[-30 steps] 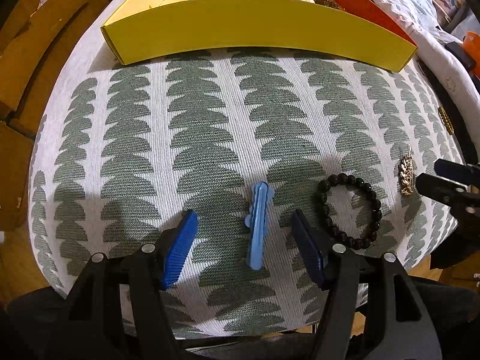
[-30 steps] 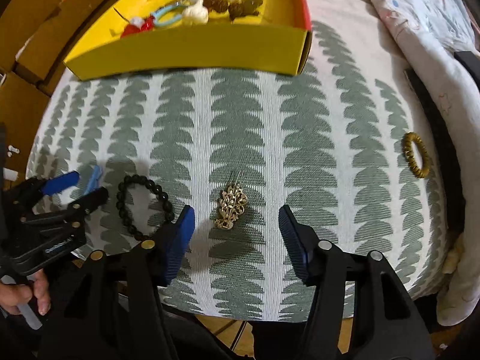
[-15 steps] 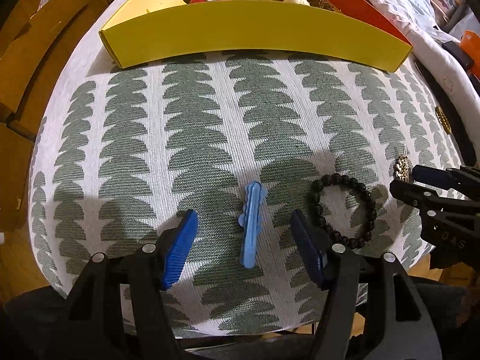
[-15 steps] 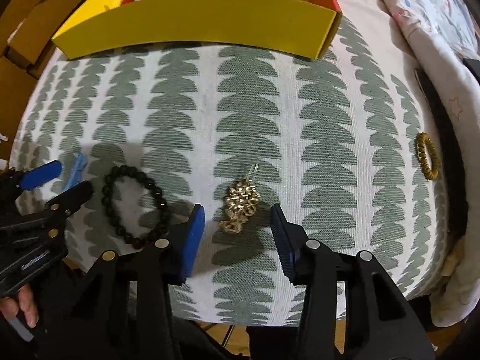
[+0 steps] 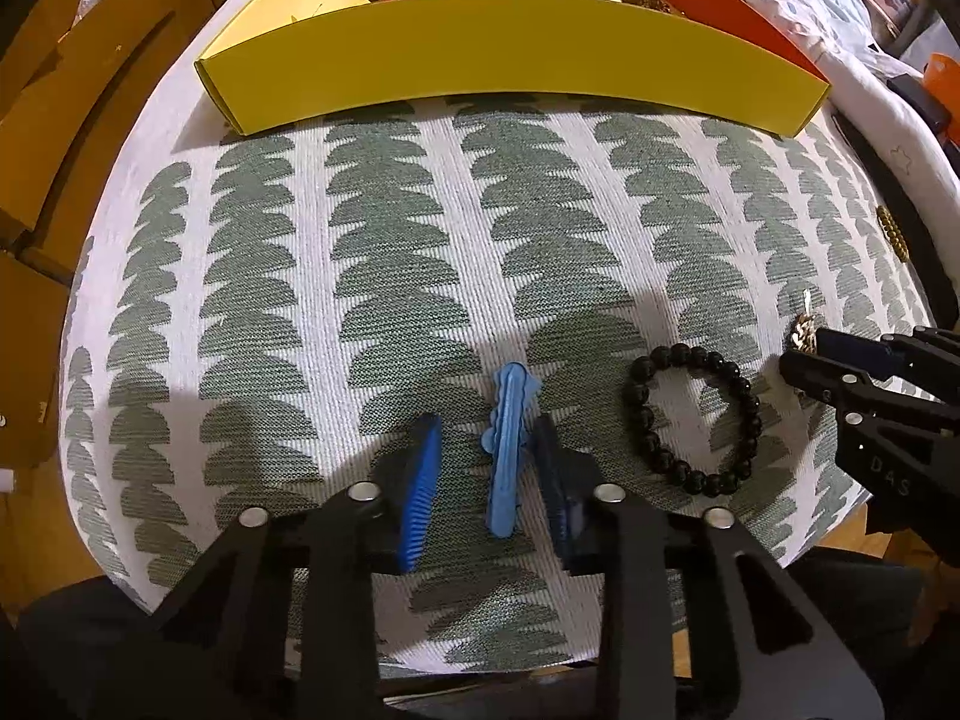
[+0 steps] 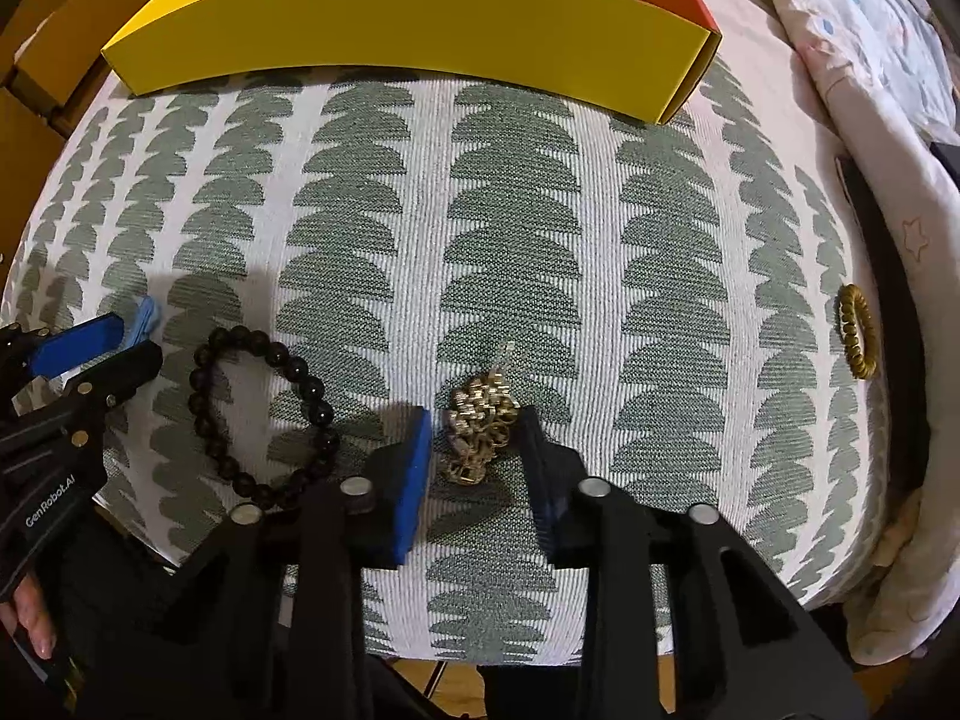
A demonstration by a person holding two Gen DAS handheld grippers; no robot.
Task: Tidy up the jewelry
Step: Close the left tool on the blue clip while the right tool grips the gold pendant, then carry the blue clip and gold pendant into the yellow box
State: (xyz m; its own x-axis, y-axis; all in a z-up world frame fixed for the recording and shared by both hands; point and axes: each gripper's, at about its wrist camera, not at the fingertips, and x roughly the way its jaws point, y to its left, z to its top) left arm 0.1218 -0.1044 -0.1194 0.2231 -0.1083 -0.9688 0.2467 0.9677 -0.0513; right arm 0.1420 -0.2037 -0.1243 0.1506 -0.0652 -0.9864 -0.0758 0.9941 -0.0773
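Both tools are down low over the near edge of a bench (image 5: pixel 420 252) covered in white cloth with rows of green half-moon shapes.

The left tool (image 5: pixel 486 468) straddles a blue hair clip (image 5: pixel 507 450) that lies lengthwise between its blue-padded fingers (image 5: pixel 423 480). The jaws are narrowed around the clip; the right-hand finger looks to be just beside or touching it, while a gap shows on the left side. The clip rests on the cloth, not lifted.

Just to the right of that clip lies a black bead bracelet (image 5: pixel 690 420), flat in a loop, untouched by either tool.

Farther right, the right tool (image 6: pixel 474 456) brackets a gold filigree ornament (image 6: pixel 480 426) with a small pin end pointing to the far side. Its fingers (image 6: pixel 414 480) stand close on either side; the right-hand one appears to touch the piece, the left one shows a sliver of cloth between. The ornament also rests on the cloth.

Well apart, near the right edge of the bench, sits a gold coiled hair tie (image 6: pixel 857 330).

At the far side stands a yellow cardboard tray (image 5: pixel 510 60) with an orange right-hand end, already holding a jumble of pieces: brown beads, something white, something red and light blue. I cannot make out those pieces closely.
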